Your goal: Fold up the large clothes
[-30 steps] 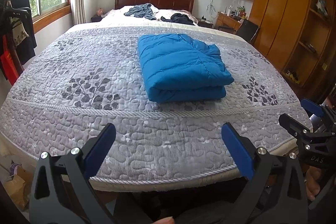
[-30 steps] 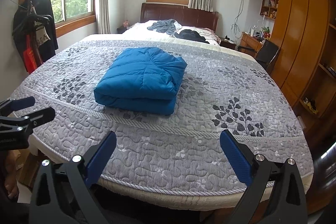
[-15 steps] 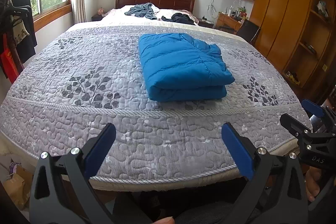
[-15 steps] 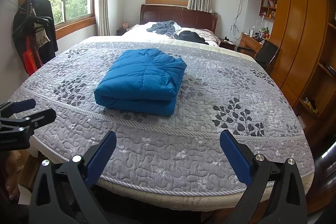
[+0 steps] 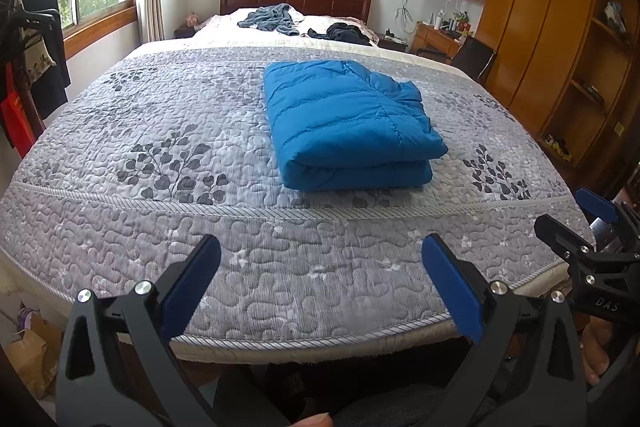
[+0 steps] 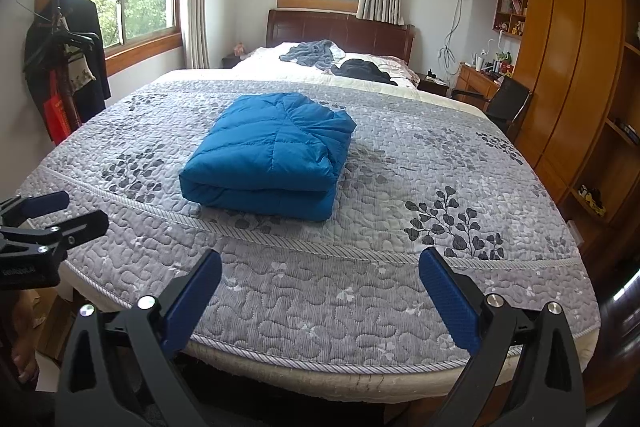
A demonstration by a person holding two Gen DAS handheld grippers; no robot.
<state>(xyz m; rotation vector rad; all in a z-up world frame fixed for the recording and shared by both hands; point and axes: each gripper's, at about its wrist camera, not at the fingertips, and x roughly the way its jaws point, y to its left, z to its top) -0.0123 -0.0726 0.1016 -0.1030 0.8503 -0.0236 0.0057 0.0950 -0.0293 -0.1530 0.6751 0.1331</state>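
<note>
Nothing much has moved since the earlier frames: both views sit a touch further back from the bed (image 5: 120, 227), and the blue down jacket (image 5: 352, 127) lies folded at centre frame, right of centre in my left view. It looks light, puffy and slick, likely to spring open, so I would grip the doubled near edge. My left fingers (image 5: 320, 283) and right fingers (image 6: 320, 287) are spread wide, holding and touching nothing, low in frame.
</note>
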